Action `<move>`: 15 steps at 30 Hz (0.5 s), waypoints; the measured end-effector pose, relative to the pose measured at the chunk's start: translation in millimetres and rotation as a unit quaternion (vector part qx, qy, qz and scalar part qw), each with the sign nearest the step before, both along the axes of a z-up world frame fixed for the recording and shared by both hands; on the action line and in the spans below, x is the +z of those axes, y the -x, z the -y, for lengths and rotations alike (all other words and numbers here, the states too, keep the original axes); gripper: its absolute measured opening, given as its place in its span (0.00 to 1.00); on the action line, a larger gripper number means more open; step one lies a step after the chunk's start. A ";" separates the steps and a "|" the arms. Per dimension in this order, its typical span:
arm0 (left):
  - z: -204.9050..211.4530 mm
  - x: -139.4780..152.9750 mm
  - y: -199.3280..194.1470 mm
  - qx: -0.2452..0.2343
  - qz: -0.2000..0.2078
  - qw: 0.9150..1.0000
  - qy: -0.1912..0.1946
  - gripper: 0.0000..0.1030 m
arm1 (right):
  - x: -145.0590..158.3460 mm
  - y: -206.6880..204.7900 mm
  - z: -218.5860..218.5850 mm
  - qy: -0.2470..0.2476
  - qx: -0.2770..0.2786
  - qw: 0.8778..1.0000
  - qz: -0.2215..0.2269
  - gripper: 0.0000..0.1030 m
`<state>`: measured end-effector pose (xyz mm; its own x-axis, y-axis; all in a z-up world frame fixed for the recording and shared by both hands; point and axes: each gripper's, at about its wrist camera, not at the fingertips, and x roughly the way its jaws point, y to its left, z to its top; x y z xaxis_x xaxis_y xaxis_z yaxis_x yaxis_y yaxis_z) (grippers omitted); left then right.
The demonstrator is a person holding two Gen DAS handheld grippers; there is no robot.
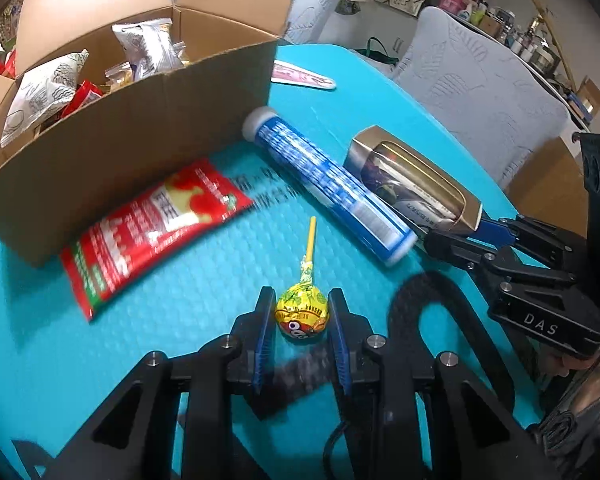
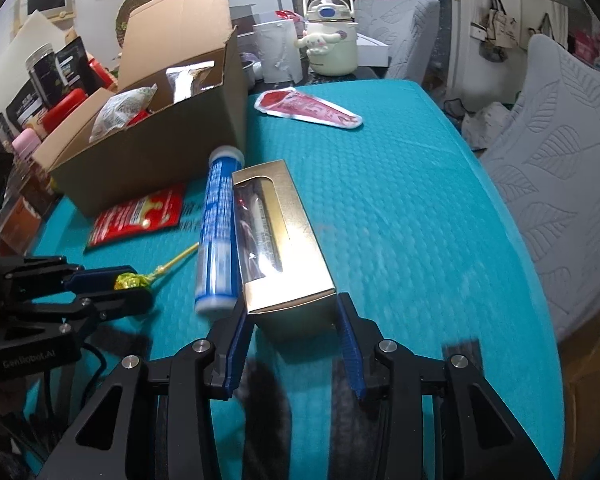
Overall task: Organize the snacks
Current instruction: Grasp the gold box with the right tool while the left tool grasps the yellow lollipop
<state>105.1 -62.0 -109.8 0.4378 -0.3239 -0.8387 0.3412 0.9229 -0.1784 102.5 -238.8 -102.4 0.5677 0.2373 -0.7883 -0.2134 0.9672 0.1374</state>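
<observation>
A yellow-wrapped lollipop (image 1: 301, 315) lies on the teal table, its stick pointing away; my left gripper (image 1: 301, 306) has its jaws around the head, both pads touching the wrapper. It also shows in the right wrist view (image 2: 130, 282). A gold window box (image 2: 281, 240) lies ahead of my right gripper (image 2: 294, 308), whose jaws are open around the box's near end. A blue tube (image 1: 328, 188) lies beside the box, and a red sachet (image 1: 156, 228) rests against the open cardboard box (image 1: 140, 136), which holds several snack packets.
A pink cone-shaped packet (image 2: 308, 110) lies farther back on the table. A cream kettle (image 2: 332, 36) and jars stand behind the cardboard box. Grey padded chairs (image 2: 560, 152) stand along the table's right edge.
</observation>
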 end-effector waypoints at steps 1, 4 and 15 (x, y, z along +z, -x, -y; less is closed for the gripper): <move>1.2 0.4 4.9 -0.002 0.000 1.000 -0.001 0.26 | 1.3 7.9 1.2 0.003 -0.001 1.000 0.000 0.39; 1.0 1.3 21.2 -0.009 -0.002 1.000 -0.001 0.26 | 3.7 26.1 0.9 0.013 -0.001 1.000 0.003 0.39; 0.3 -3.4 69.9 -0.033 -0.015 0.999 -0.010 0.26 | 5.5 78.9 -1.9 0.028 0.006 1.000 -0.008 0.39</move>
